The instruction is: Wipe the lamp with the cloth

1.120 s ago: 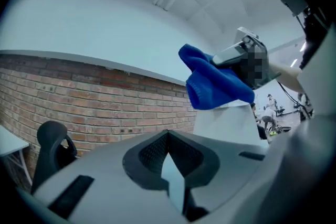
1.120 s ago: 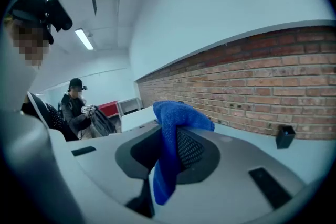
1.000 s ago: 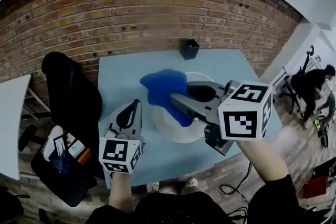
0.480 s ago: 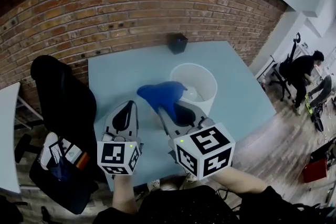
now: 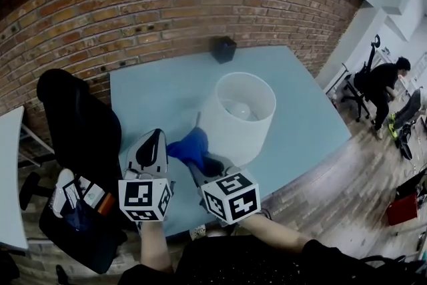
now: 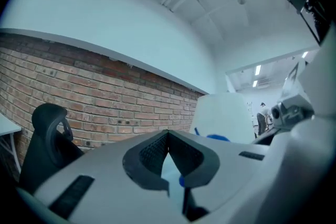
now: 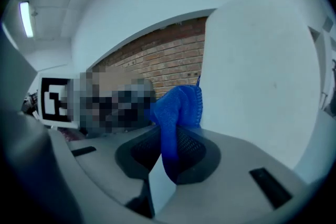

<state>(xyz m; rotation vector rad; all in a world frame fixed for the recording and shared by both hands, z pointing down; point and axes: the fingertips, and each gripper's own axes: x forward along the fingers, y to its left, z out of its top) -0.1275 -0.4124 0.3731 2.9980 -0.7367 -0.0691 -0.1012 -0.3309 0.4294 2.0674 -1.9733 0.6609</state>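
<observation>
Work surface: a light blue rectangular table (image 5: 160, 90) set against a red brick wall (image 5: 133, 17).

Task item: a lamp with a white cylindrical shade (image 5: 239, 118) stands upright near the middle of the table, its open top showing the bulb inside.

Right gripper (image 5: 202, 163): its fingers are clamped on a blue fabric cloth (image 5: 190, 145). The cloth bunches up out of the fingers at the lower left flank of the shade. In the right gripper view the cloth's edge lies right at the shade wall (image 7: 262, 71); actual contact cannot be confirmed.

Left gripper (image 5: 155, 137): held just beside the right gripper, on its left, over the near left part of the table and apart from the lamp. Its fingers are together at the tips with nothing held between them.

Surroundings:
- A small black box (image 5: 223, 49) sits at the far table edge, well apart from the lamp.
- A black office chair (image 5: 77, 123) stands close against the table's left side.
- A person in dark clothing (image 5: 377, 87) is in the background at the far right, well away from the table.
</observation>
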